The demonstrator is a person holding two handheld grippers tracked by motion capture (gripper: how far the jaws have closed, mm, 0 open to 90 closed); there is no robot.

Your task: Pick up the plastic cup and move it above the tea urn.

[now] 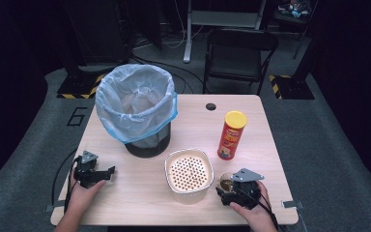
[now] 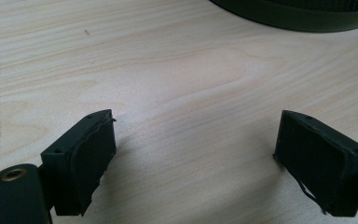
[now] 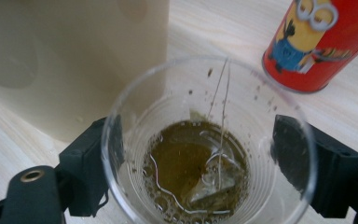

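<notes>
While the left gripper [image 1: 107, 171] rests near the table's [image 1: 140, 198] left front corner with its 2 jaws spread wide over bare wood and nothing between them, the work sits at the other side. Just behind that gripper stands a black waste bin [image 1: 140, 113] lined with a pale blue bag. Moving right, a cream strainer basket [image 1: 188, 175] with a perforated floor sits at the front middle. Beyond it, farther back, a red crisp tube [image 1: 231, 135] with a yellow lid stands upright.

At the right front, just beside the strainer, stands a clear plastic cup [image 3: 205, 154] holding brown tea, a sodden tea bag [image 3: 212, 179] and its string [image 3: 223, 107]. The right gripper [image 3: 198, 163] straddles this cup, 1 jaw at each side of the wall. The jaws stand wide at about the cup's width, and the wall looks round and unsqueezed, so this reads as a bracket rather than a firm pinch.

The cup looks thin-walled and soft, light but for its liquid, and likely wet and slippery. A hard squeeze would probably buckle it and spill tea. The safest hold seems to be on the ribbed wall below the rim, closed gently, keeping the cup upright until it is over the strainer.
</notes>
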